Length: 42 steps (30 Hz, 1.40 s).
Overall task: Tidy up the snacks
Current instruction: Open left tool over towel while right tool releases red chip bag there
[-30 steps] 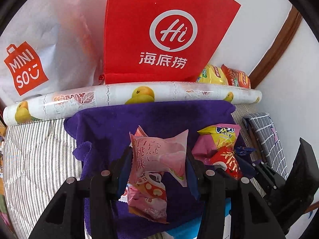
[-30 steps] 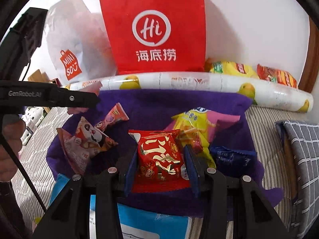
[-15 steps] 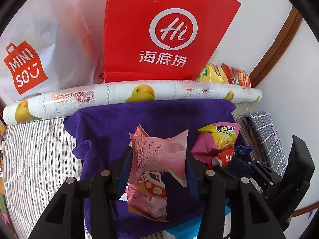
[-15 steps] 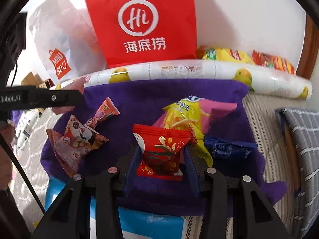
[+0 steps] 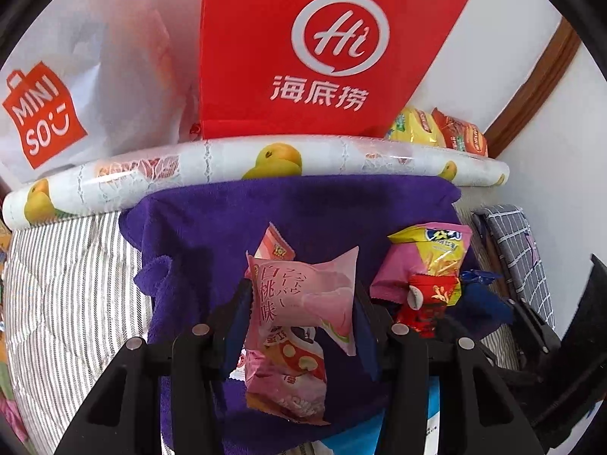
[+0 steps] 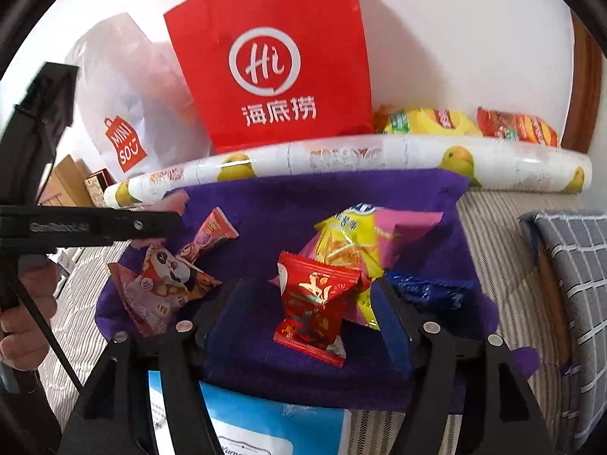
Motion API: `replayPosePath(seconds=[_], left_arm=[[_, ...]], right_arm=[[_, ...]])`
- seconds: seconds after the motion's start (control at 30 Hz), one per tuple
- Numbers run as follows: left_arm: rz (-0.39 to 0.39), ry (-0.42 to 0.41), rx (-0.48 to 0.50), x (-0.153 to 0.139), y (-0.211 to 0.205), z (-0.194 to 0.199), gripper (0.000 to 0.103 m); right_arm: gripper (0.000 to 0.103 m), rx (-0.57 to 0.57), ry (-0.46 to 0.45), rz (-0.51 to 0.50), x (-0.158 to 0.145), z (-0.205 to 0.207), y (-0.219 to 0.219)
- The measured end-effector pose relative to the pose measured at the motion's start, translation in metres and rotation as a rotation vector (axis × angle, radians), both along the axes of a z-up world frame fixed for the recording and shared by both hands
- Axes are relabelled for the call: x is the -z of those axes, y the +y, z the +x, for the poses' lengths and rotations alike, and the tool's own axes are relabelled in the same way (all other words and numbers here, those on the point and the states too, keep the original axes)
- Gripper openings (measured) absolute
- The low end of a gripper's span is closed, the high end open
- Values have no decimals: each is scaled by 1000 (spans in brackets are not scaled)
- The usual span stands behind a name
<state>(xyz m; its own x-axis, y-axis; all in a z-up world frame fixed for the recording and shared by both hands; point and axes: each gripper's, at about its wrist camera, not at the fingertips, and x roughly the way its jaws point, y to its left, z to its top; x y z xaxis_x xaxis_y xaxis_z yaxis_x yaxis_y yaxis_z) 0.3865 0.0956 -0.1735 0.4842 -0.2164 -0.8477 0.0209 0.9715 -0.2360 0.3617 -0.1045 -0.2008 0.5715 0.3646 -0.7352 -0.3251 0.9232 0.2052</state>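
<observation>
The right gripper (image 6: 307,314) has just been opening: its fingers (image 6: 390,326) stand clear on either side of the red packet (image 6: 315,307), which rests on the purple towel (image 6: 265,204), leaning against the yellow bag (image 6: 341,242). That looks like a release, setting the packet with the right-hand pile, where a blue packet (image 6: 428,292) also lies.

The left gripper (image 5: 303,326) is closed on the pink packet (image 5: 303,295), pinching its sides and holding it above the towel (image 5: 227,220), probably waiting to sort it next. A panda packet (image 5: 284,379) lies below it on the towel, forming a second, pinkish pile.

The red packet is small, glossy and crinkled, with gold lettering and serrated ends. The pink one is a puffy, pale pillow pack with a peach picture and printed characters.
</observation>
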Motion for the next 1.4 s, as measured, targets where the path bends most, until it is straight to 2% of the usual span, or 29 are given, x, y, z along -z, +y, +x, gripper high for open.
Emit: replayPosePath(seconds=[0.13, 0.4, 0.63, 0.77, 0.87, 0.97, 1.13, 1.23, 1.4], left_arm=[[-3, 20, 14, 7, -6, 2, 48], [41, 17, 40, 12, -17, 2, 51], [60, 32, 42, 14, -18, 4, 54], [70, 41, 48, 13, -20, 4, 61], [52, 35, 42, 8, -17, 2, 66], [51, 24, 40, 0, -16, -1, 68], [46, -8, 46, -16, -16, -9, 70], [42, -27, 48, -24, -19, -14, 70], [62, -47, 77, -35, -35, -24, 70]], right_arm=[[70, -3, -7, 21, -3, -2, -3], [70, 8, 25, 43, 1, 1, -9], [70, 2, 9, 3, 1, -2, -4], [70, -9, 3, 0, 2, -4, -2], [70, -11, 24, 30, 2, -3, -5], [70, -24, 62, 101, 2, -1, -9], [70, 4, 46, 76, -8, -12, -13], [70, 10, 31, 84, -20, -27, -20], [70, -5, 7, 38, -44, -62, -23]])
